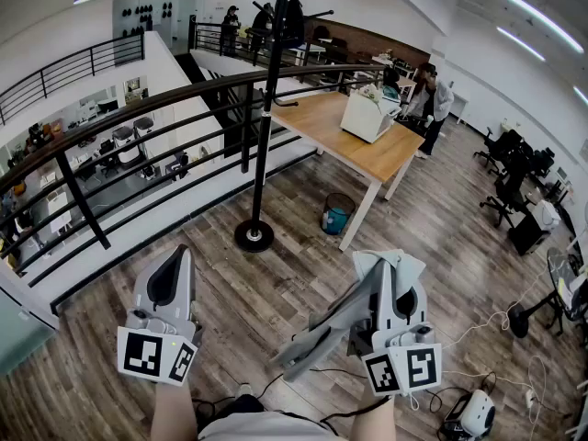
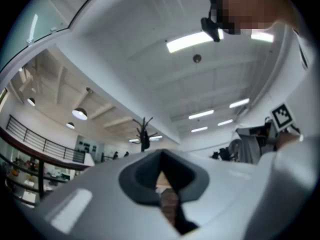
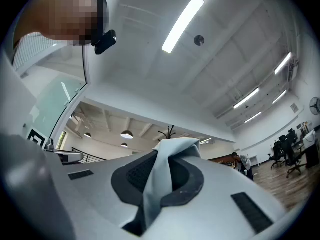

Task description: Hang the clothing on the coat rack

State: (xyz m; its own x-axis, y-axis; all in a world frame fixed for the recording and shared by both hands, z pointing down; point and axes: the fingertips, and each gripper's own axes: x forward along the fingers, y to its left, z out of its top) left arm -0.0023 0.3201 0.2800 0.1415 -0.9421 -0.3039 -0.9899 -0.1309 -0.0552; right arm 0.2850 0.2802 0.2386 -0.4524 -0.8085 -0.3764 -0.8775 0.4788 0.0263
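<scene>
The black coat rack [image 1: 266, 108] stands on a round base [image 1: 254, 235] by the railing, ahead of both grippers; a dark item hangs near its top. It shows small and far off as the coat rack [image 2: 144, 136] in the left gripper view and the coat rack [image 3: 170, 132] in the right gripper view. My right gripper [image 1: 390, 266] is shut on a grey piece of clothing [image 1: 317, 338], which trails down to its left. In the right gripper view the clothing [image 3: 172, 151] bunches out between the jaws of that gripper [image 3: 160, 176]. My left gripper [image 1: 175, 263] is shut and holds nothing.
A black metal railing [image 1: 138, 118] runs along the left over a drop to a lower floor. A wooden table [image 1: 367, 145] with a white box stands to the right of the rack, a blue bin [image 1: 337, 214] beneath it. Cables [image 1: 496, 324] lie on the floor at right. People stand far back.
</scene>
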